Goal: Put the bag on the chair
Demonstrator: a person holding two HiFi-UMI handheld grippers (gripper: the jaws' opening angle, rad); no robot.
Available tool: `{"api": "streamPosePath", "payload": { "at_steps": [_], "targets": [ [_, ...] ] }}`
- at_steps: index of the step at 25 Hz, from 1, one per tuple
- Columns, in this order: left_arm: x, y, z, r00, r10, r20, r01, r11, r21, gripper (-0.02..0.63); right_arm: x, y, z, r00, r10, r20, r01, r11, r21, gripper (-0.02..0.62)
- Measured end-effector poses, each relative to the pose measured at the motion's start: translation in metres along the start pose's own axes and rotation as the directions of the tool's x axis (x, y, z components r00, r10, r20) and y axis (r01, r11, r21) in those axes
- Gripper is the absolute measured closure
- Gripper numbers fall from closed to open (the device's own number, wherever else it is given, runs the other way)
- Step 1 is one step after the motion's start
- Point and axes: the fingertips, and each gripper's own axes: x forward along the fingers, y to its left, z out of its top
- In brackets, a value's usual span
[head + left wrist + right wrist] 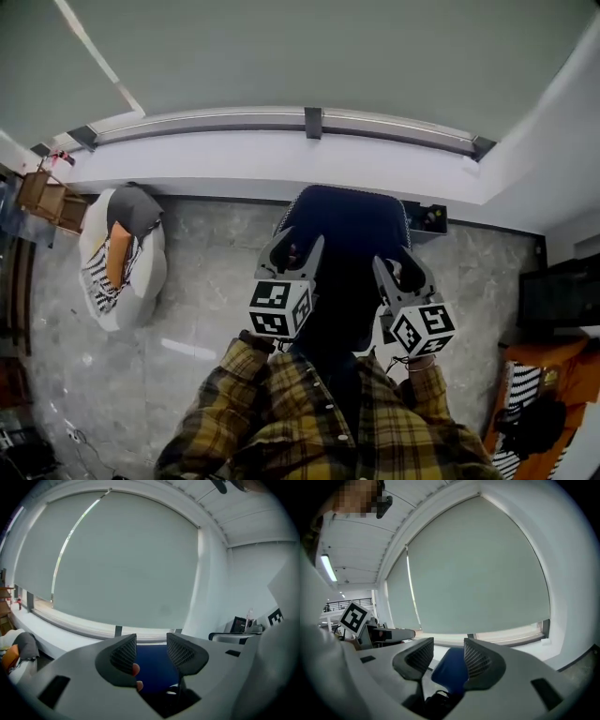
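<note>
A dark blue chair (349, 223) stands in front of me, its back toward the window. A black bag (337, 314) shows as a dark mass over its seat, between my two grippers; how it rests I cannot tell. My left gripper (292, 251) is at the chair's left side and my right gripper (401, 270) at its right. Both are open, with nothing between the pads. In the left gripper view the blue chair (152, 670) fills the gap between the jaws, with the bag (171, 696) below. The right gripper view shows the chair (449, 668) and the bag (436, 701) likewise.
A white and grey beanbag (122, 255) with striped cloth lies on the grey floor at the left. A white window sill (281, 150) runs behind the chair. A wooden rack (47, 199) is far left, orange-brown furniture (548, 375) at the right, and a desk (236, 634) lies to the right.
</note>
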Motion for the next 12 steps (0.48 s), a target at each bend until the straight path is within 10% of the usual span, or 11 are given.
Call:
{"api": "streamPosePath", "payload": {
  "at_steps": [12],
  "targets": [
    [-0.043,-0.053,0.088,0.979,-0.090,0.183,0.067,0.990,0.127,0.543,-0.042,0.050,0.092,0.978,0.120,0.169,-0.105,0.990,-0.096,0.499]
  ]
}}
